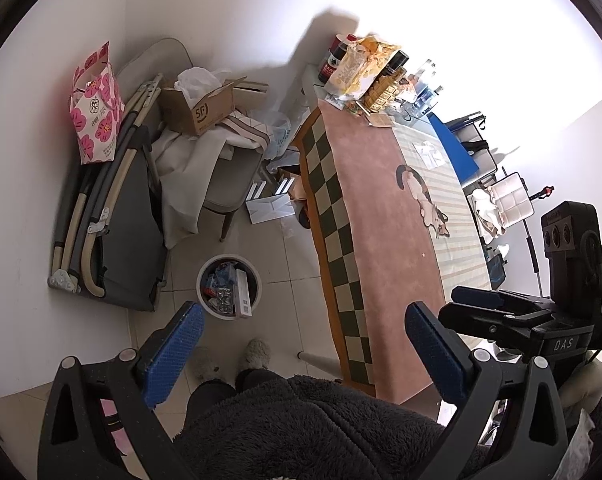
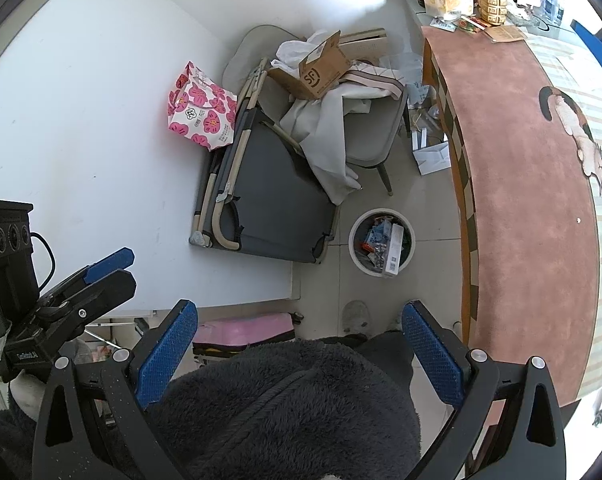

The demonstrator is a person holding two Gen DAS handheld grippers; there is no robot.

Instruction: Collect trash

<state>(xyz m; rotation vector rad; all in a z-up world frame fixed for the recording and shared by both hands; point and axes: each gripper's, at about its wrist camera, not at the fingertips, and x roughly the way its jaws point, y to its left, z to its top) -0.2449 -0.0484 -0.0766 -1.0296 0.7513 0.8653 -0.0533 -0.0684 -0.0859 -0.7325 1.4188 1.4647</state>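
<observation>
Trash is seen gathered in a round white wastebasket standing on the pale tiled floor, just beside the long tabletop, which is covered by a pink cloth with a checkered border and a cat picture. Inside the basket, crumpled wrappers and a white carton are visible.

The left gripper is held high above the floor, its blue-padded fingers spread wide with nothing between them. The right gripper is likewise held with its blue fingers spread apart and empty (each gripper also appears at the edge of the other's view). A dark fleece garment worn by the person fills the lower part of both views.

Against the white wall, a folded grey cot, a pink floral paper bag and a grey chair piled with cloth and an open cardboard box are shown. Snack bags and bottles are crowded at the tabletop's far end.
</observation>
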